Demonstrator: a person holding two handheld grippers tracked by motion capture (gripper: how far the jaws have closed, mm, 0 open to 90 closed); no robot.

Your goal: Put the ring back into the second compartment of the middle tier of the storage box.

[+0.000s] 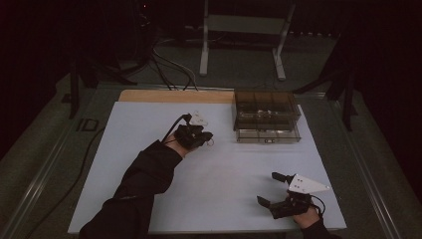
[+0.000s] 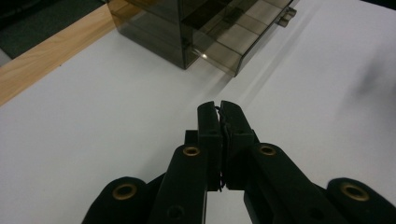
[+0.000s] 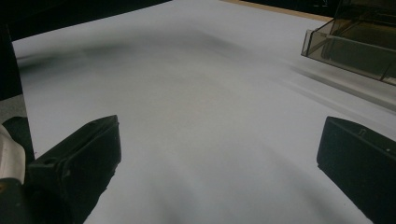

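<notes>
Drawer box [image 1: 266, 115]: a smoky see-through plastic box sitting at the far right of the white sheet [image 1: 219, 169], its bottom drawer [image 1: 267, 135] standing pulled out toward the person.
Contents: small pale bits are showing through the top of the box; too dim to identify.
Left gripper [image 1: 206, 137]: hovering just left of the box, jaws pointing toward it. In the left gripper view the gripper [image 2: 219, 108] is pressing its jaws together on a thin dark wire-like thing [image 2: 222, 122]; what that thing is cannot be told.
Key relation: the open drawer is lying ahead and slightly right of the left jaws, its long side running across their line of reach, so the front edge is facing the tool. This gripper is by far the nearer one to the box.
Right gripper [image 1: 269, 188]: resting well away from the box, near the front right corner of the sheet, jaws spread wide and holding nothing; in the right gripper view the box [image 3: 355, 37] is showing far off at upper right.
Wooden tabletop [image 1: 174, 95]: showing as a strip beyond the sheet, left of the box.
Likely step: carrying the pinched item toward the drawer.
</notes>
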